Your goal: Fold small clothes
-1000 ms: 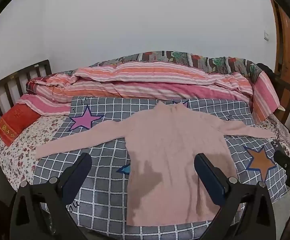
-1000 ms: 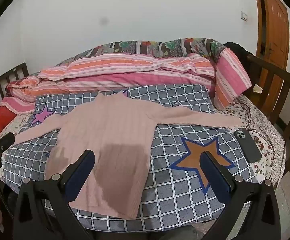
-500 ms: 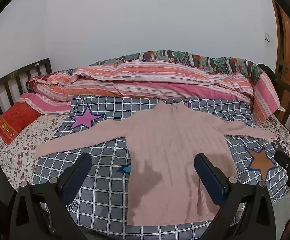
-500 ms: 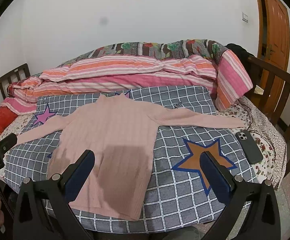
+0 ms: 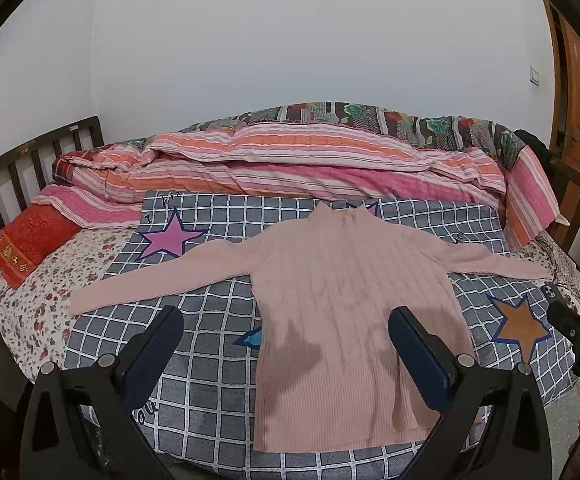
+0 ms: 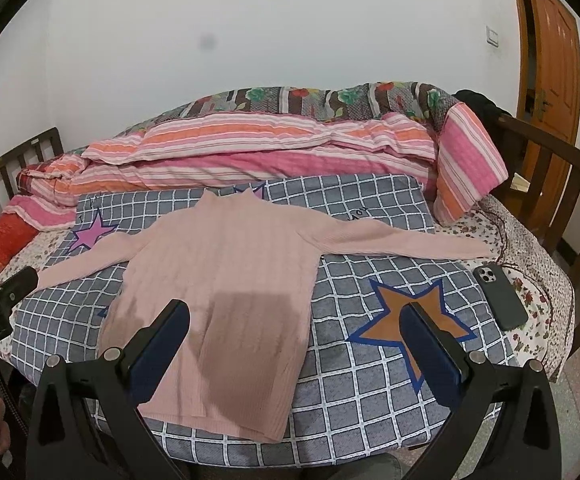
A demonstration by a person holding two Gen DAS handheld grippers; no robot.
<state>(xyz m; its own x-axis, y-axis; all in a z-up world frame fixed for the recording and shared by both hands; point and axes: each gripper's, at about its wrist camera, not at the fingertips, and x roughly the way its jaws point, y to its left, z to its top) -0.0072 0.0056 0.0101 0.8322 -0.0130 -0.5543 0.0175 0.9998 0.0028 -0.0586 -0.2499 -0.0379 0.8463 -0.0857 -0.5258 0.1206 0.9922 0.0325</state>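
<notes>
Pink sweater lay flat, front up, centre of frame in both views, on the grey checked blanket, both sleeves spread out to the sides, hem nearest us, collar toward the striped duvet. Over the last second we saw almost no change: the sweater kept the same pose, no crease added, and only the camera framing drifted slightly. Our read: folding had not started, we were still lining up.

Left gripper hovered low centre of its frame, jaws spread wide, empty, above the hem area and clear of the fabric. Right gripper was the same: wide apart, holding nothing, its left finger over the sweater's lower body, its right finger over the orange star. Each gripper showed at the edge of the other's view.

Counts:
- sweaters: 1, sleeves: 2
- grippers: 2
- checked blanket: 1, printed stars visible: 2 full (purple, orange), plus bits of others poking out from under the sweater
- striped duvet: 1, patterned quilt behind it: 1
- red pillow: 1, left edge
- phone: 1, dark case, right of the blanket on the floral sheet, well apart from the sweater
- door: 1, upper right

Likely next: take a sleeve end.
</notes>
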